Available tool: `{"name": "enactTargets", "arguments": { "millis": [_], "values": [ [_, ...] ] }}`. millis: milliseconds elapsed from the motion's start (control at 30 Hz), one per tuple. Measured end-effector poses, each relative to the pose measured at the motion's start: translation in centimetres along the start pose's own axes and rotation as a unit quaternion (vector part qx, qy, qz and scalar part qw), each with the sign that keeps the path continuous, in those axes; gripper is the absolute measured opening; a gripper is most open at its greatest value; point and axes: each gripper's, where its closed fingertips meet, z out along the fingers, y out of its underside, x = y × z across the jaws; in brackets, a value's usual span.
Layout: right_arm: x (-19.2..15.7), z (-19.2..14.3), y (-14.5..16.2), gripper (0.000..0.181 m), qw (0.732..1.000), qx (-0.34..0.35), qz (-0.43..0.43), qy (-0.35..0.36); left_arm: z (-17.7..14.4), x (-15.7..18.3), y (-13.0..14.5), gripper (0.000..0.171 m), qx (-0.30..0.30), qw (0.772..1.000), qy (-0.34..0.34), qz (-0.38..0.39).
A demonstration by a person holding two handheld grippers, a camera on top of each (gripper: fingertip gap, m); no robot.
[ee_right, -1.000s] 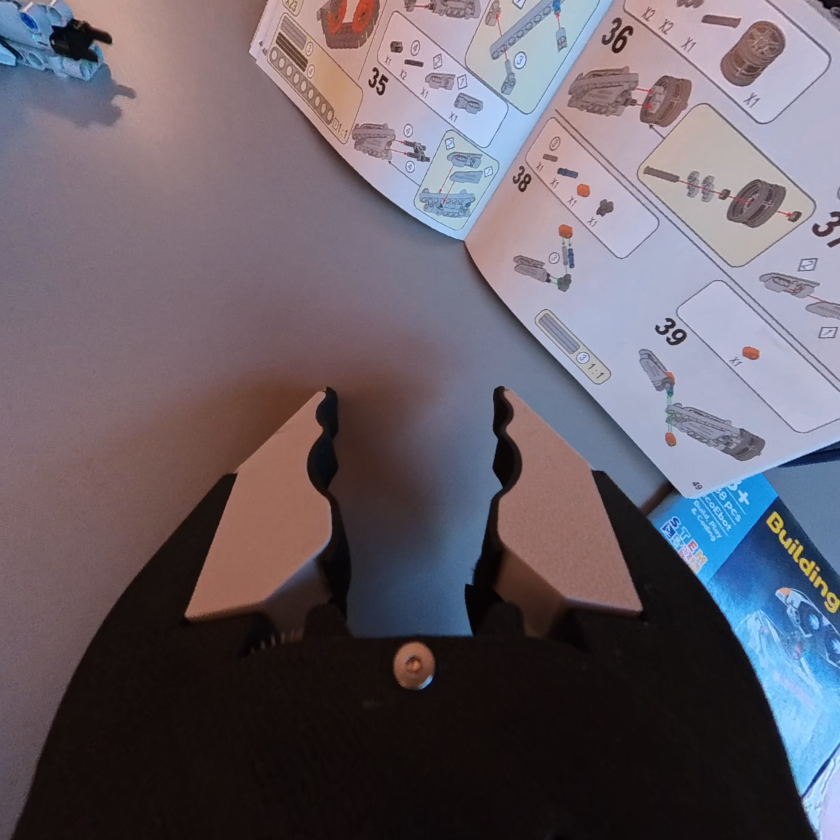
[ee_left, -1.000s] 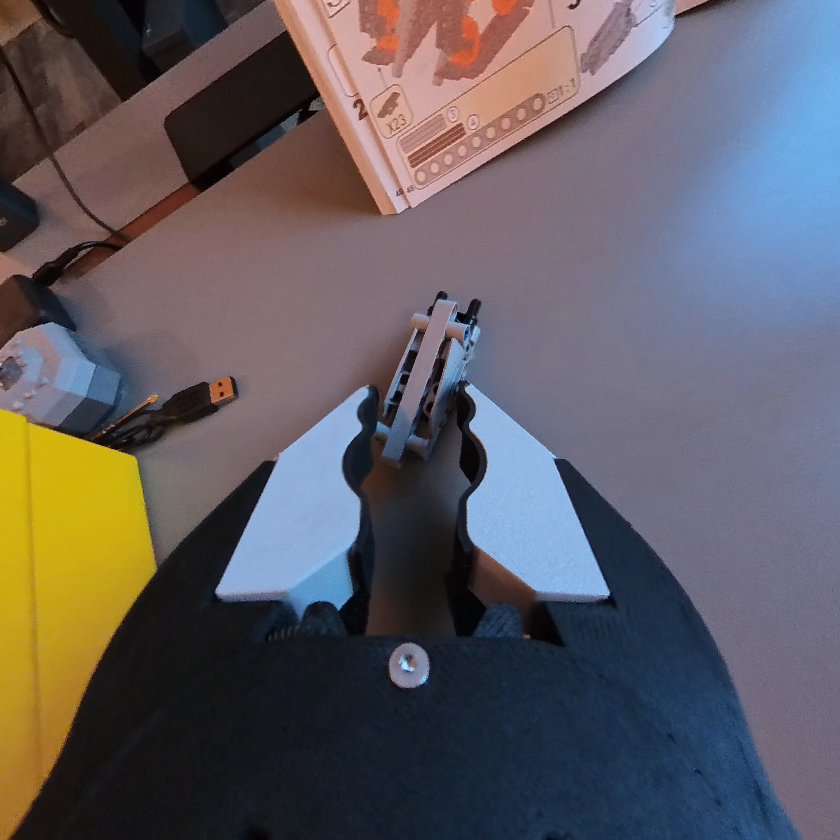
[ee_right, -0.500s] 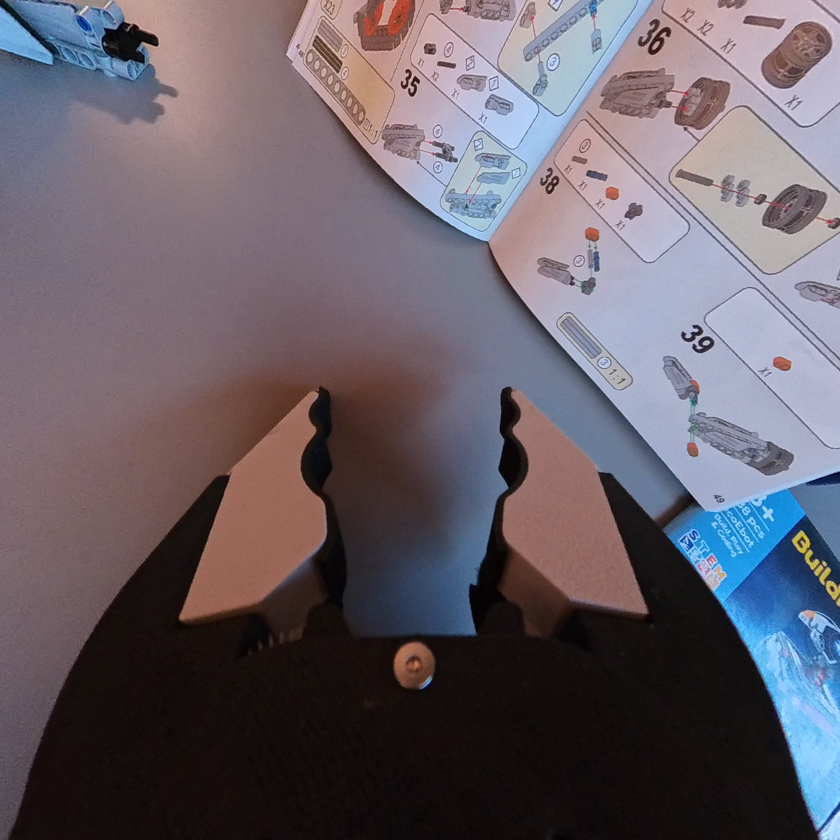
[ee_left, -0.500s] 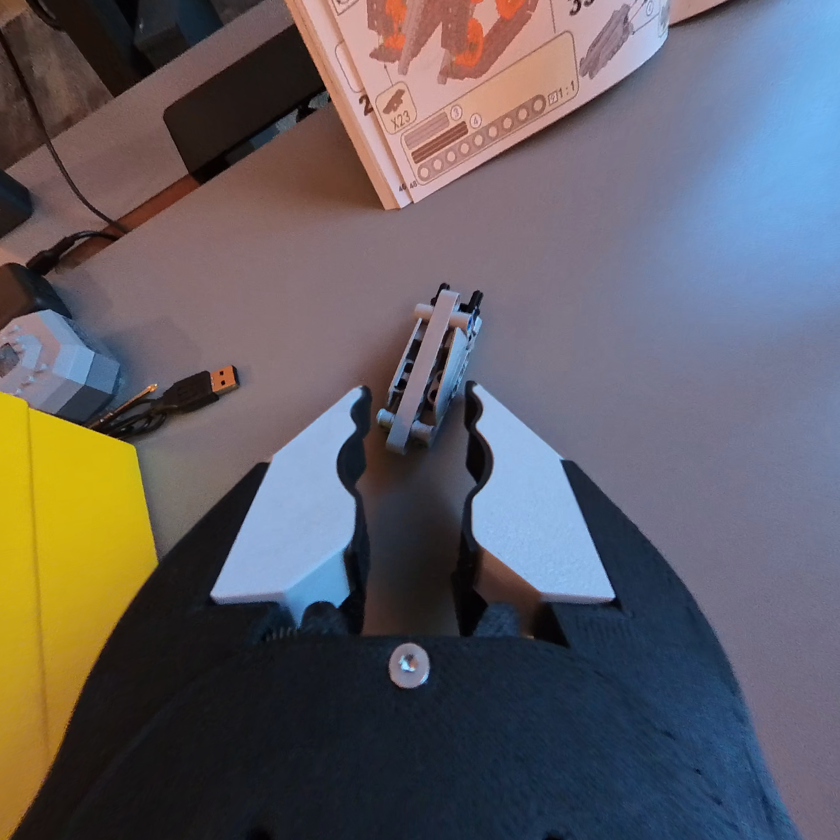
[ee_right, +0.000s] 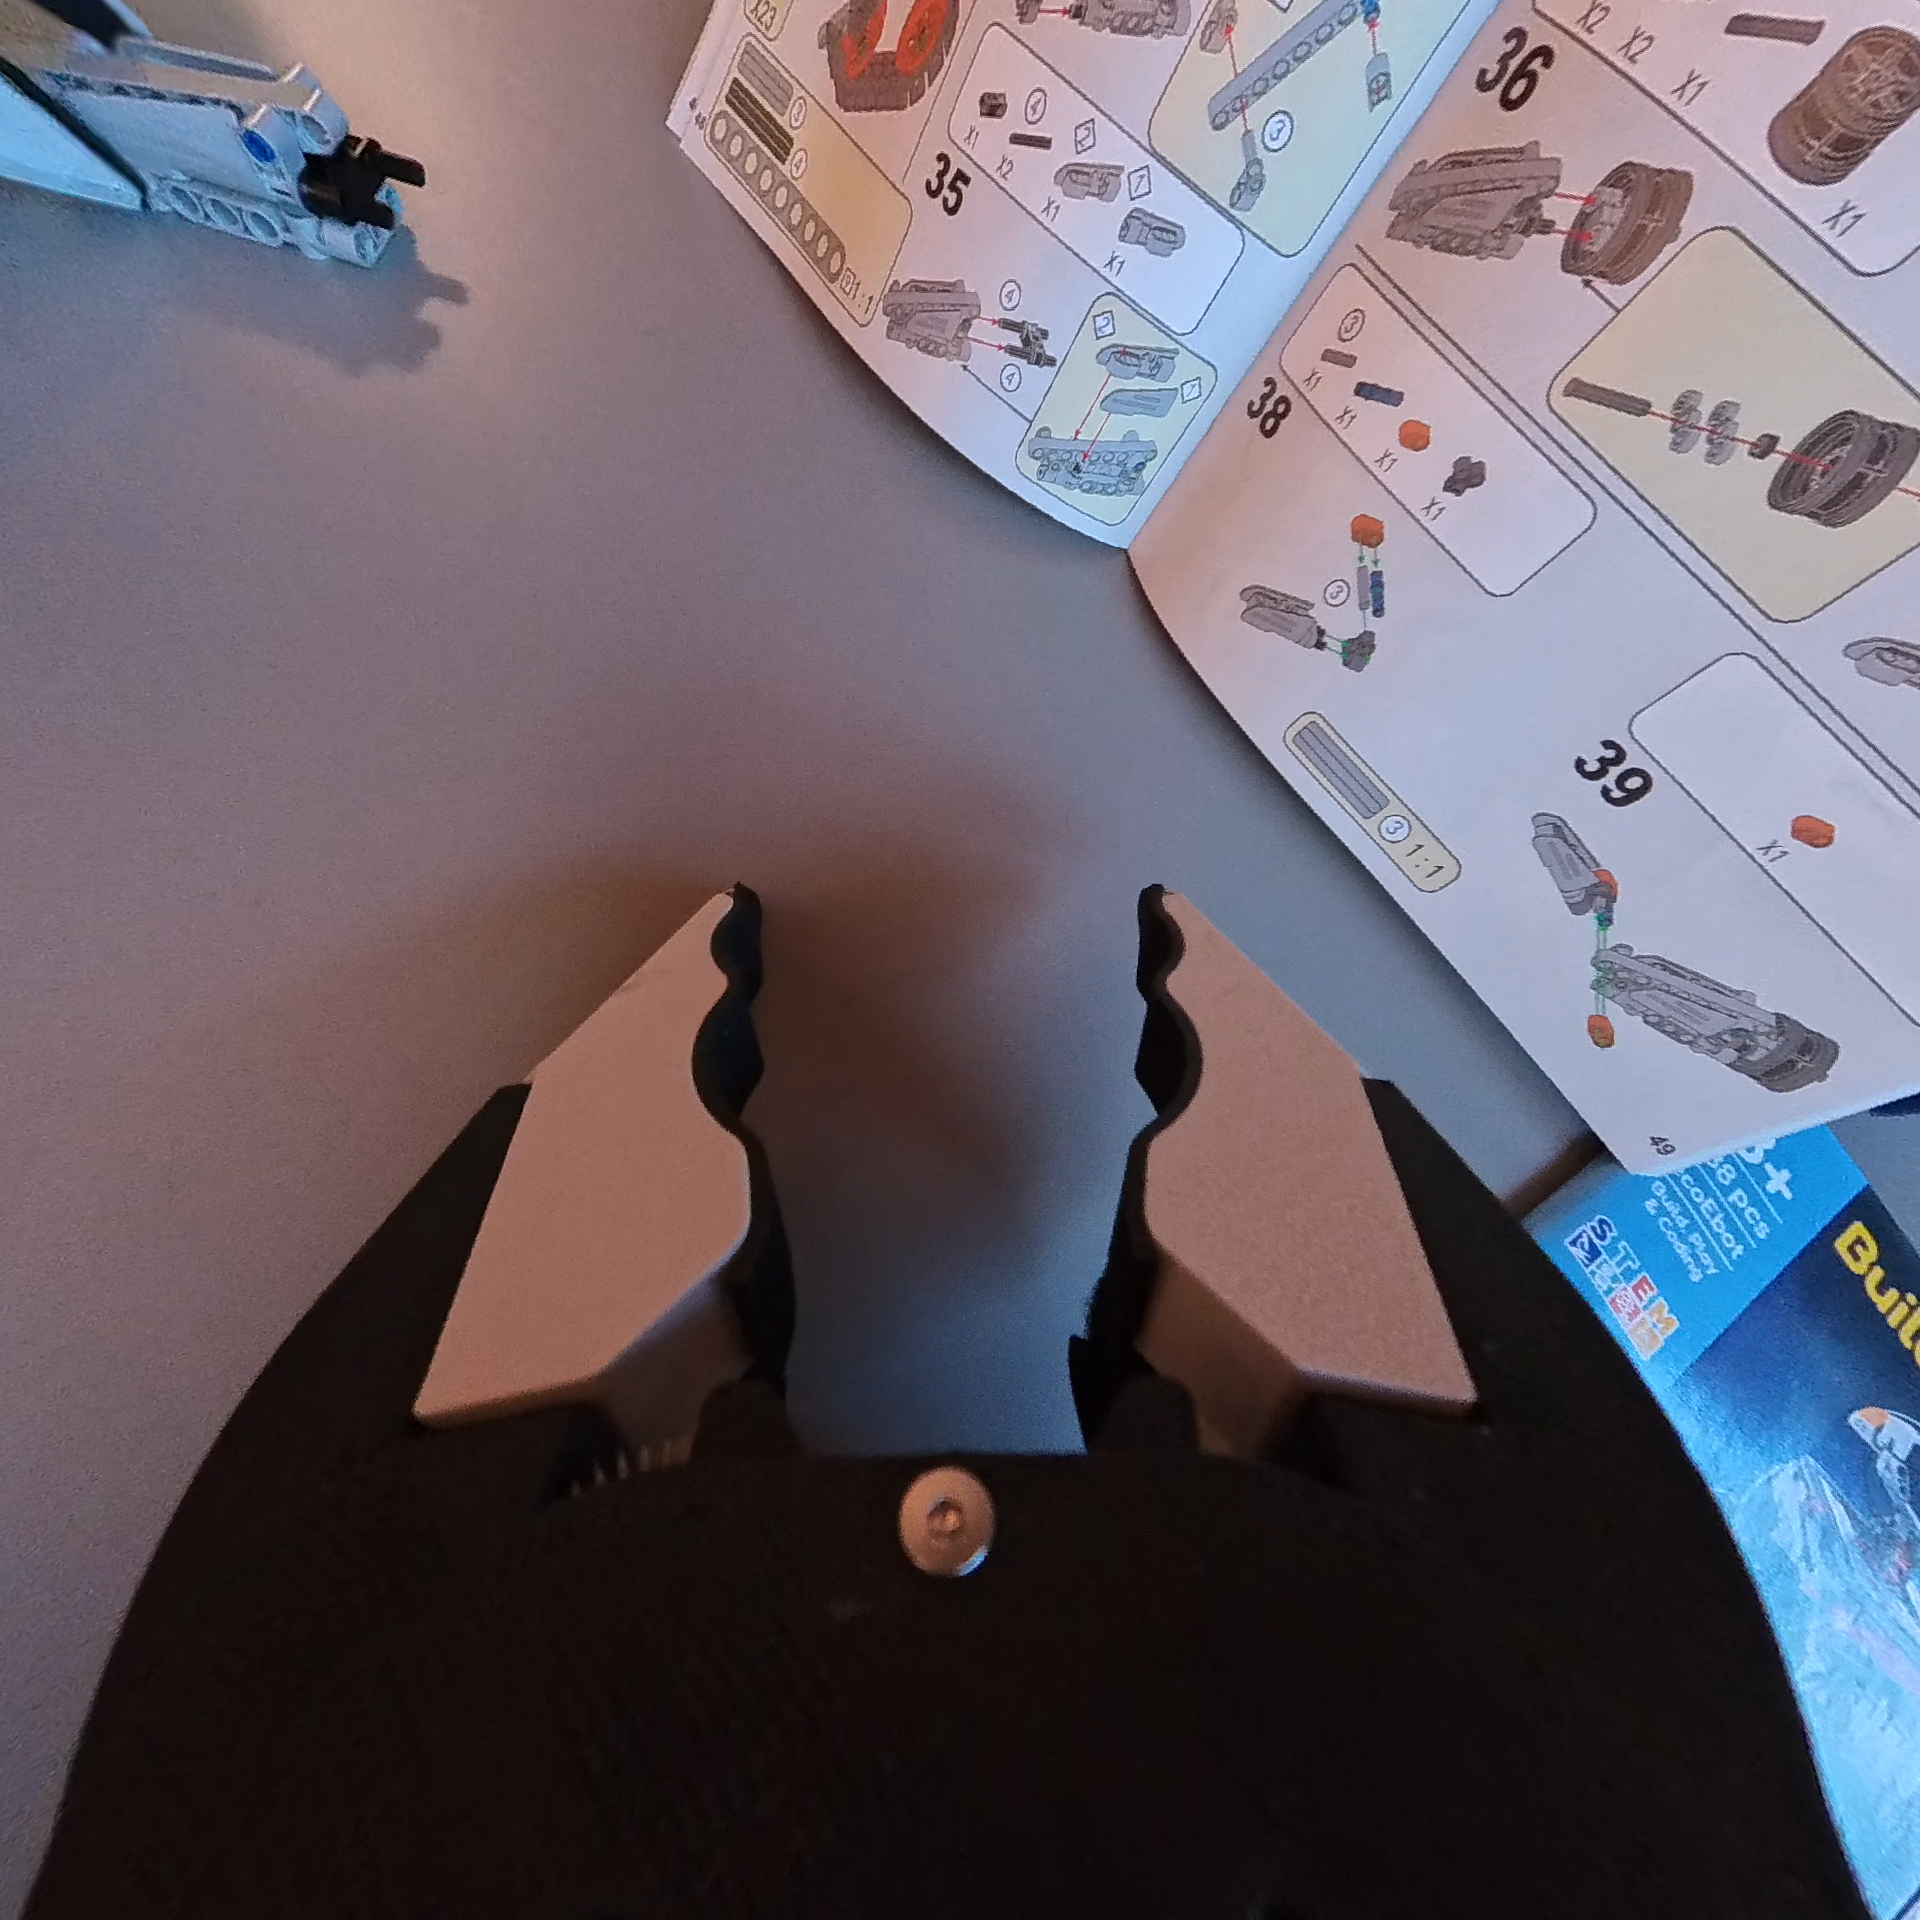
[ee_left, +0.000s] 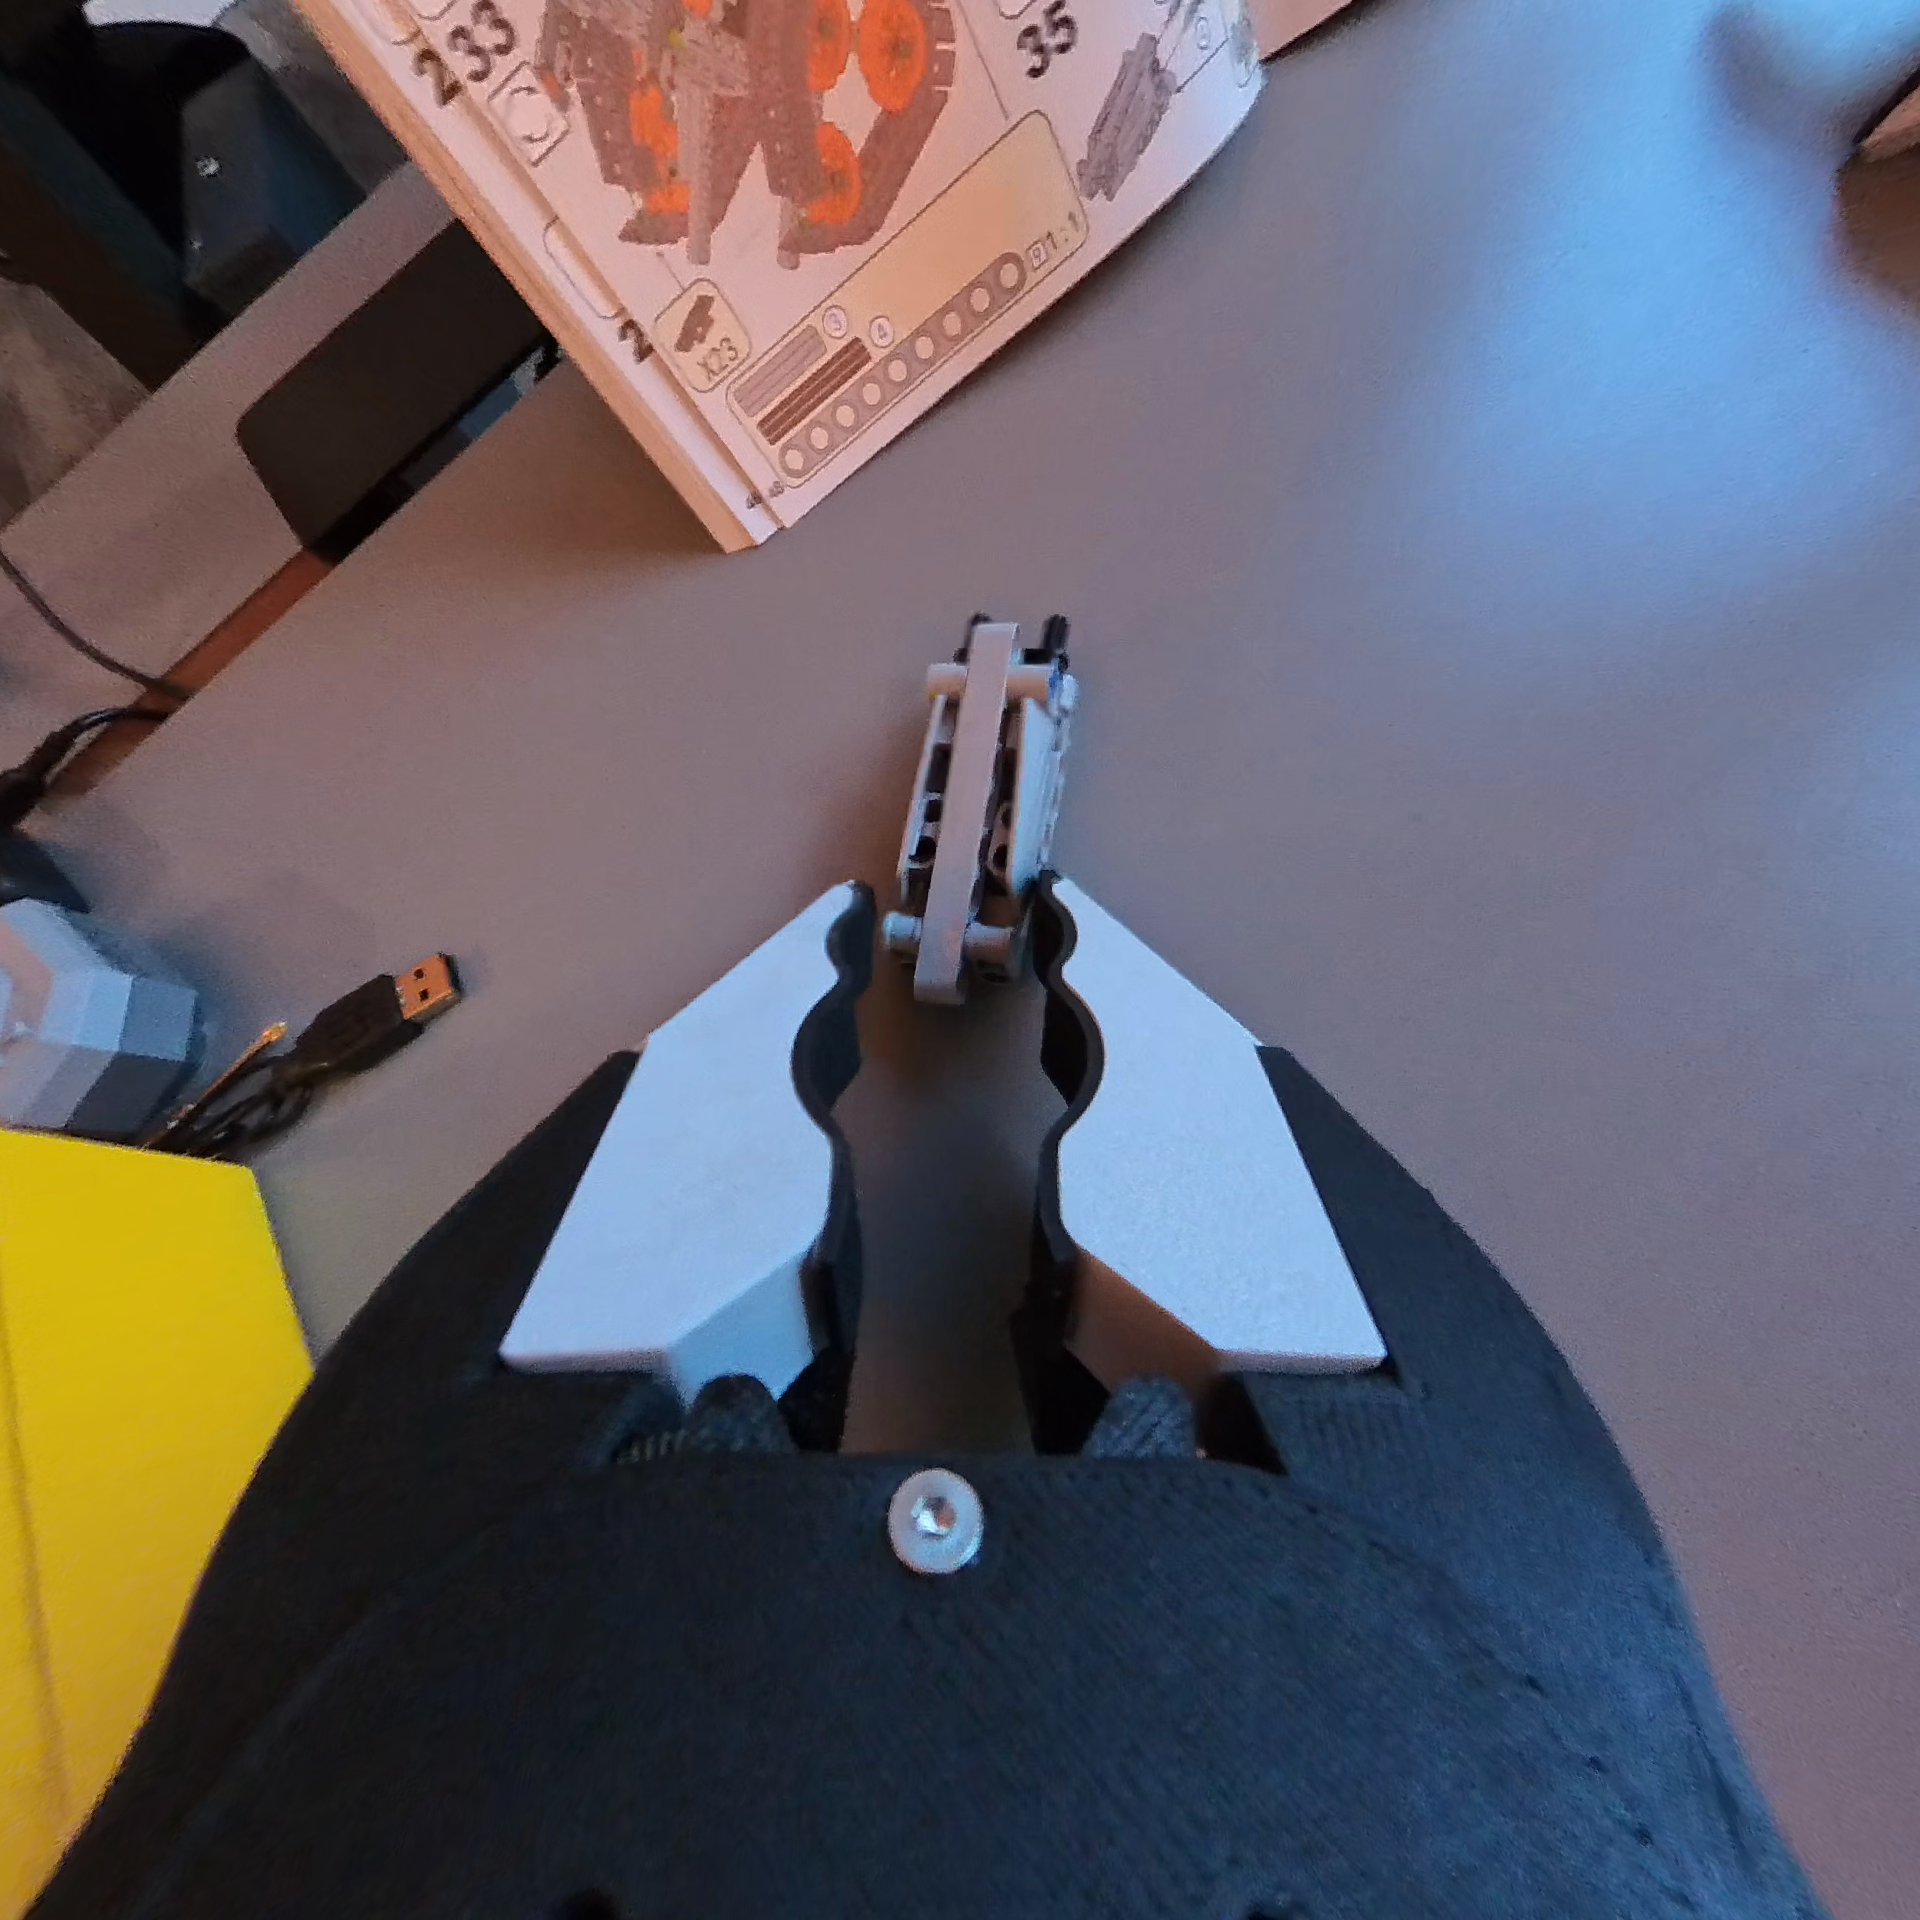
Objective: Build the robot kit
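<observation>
A small grey brick assembly (ee_left: 982, 790) with black pins at its far end lies on the grey table (ee_left: 1455, 935). My left gripper (ee_left: 951, 899) is open with the jaws narrowed around the assembly's near end. The right pad touches it and a thin gap shows at the left pad. The assembly also shows at the top left of the right wrist view (ee_right: 239, 177), with a pale finger of the left gripper beside it. My right gripper (ee_right: 948, 899) is open wide and empty over bare table, far from the assembly.
An open instruction booklet (ee_right: 1455, 436) lies right of the right gripper and shows beyond the assembly in the left wrist view (ee_left: 831, 229). A blue box (ee_right: 1787, 1455) lies under its corner. A yellow box (ee_left: 104, 1455), a USB cable (ee_left: 353, 1023) and a grey block (ee_left: 83, 1029) sit left. My left gripper is the nearer one to the grey block (ee_left: 83, 1029): about 20 cm, against 40 cm.
My left jaws widened a little, then narrowed around the assembly's near end, which now lies straighter between them. The right gripper has moved toward the assembly, still open.
</observation>
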Motion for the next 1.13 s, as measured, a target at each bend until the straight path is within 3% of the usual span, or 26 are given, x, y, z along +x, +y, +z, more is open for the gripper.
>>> {"name": "enactTargets", "arguments": {
  "millis": [67, 167, 567, 1133],
  "values": [
    [0.0, 0.0, 0.0, 0.073, 1.0, 0.0, 0.0, -0.001, -0.1, -0.6, 0.1, 0.038, 0.001, 1.0, -0.011, -0.007],
    [0.0, 0.0, 0.0, 0.072, 1.0, 0.0, 0.0, -0.002, -0.3, -1.2, 0.6, 0.038, -0.006, 1.0, -0.015, -0.023],
    [-0.1, 0.0, 0.0, 0.071, 1.0, -0.001, 0.001, -0.006, -0.3, -1.5, 1.1, 0.026, -0.019, 0.999, -0.015, -0.043],
    [-0.6, 0.1, 0.1, 0.061, 1.0, -0.001, -0.003, -0.024, -0.3, -1.5, 1.1, 0.025, -0.019, 0.999, -0.015, -0.044]
  ]
}}
